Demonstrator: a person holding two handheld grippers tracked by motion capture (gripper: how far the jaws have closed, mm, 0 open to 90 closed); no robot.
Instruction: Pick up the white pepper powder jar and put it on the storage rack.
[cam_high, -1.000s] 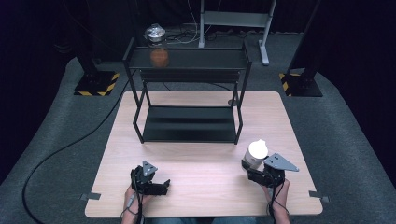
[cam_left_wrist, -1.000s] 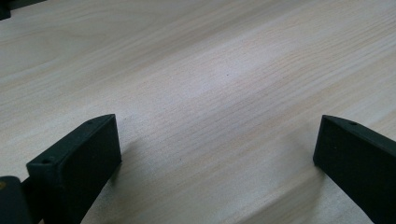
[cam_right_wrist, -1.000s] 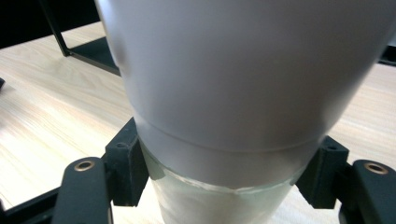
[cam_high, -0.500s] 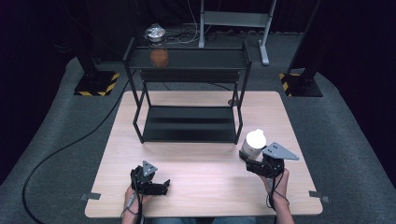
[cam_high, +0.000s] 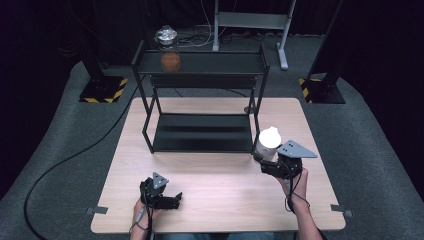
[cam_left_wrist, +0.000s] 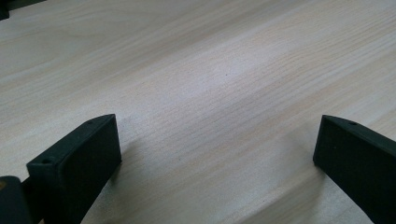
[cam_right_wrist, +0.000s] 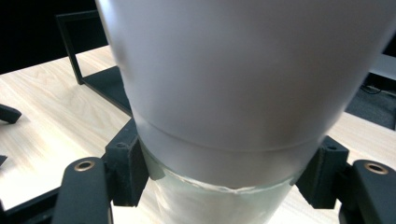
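A white-lidded jar hangs above the table's right side, next to the black shelf rack's front right leg. My right gripper is shut on it; in the right gripper view both pads press the jar just under its wide white lid. On the rack's top shelf stands a glass jar with orange contents and a shiny lid. My left gripper rests on the wooden table near the front edge, open, its jaws wide apart over bare wood.
The rack's lower shelf lies dark and flat on the table's far half. A small dark knob sits on the table behind the rack's right leg. Black stands with yellow-striped feet flank the table on the grey carpet.
My right gripper has lifted the white-lidded jar up and carried it a little toward the rack. The left gripper has stayed where it was.
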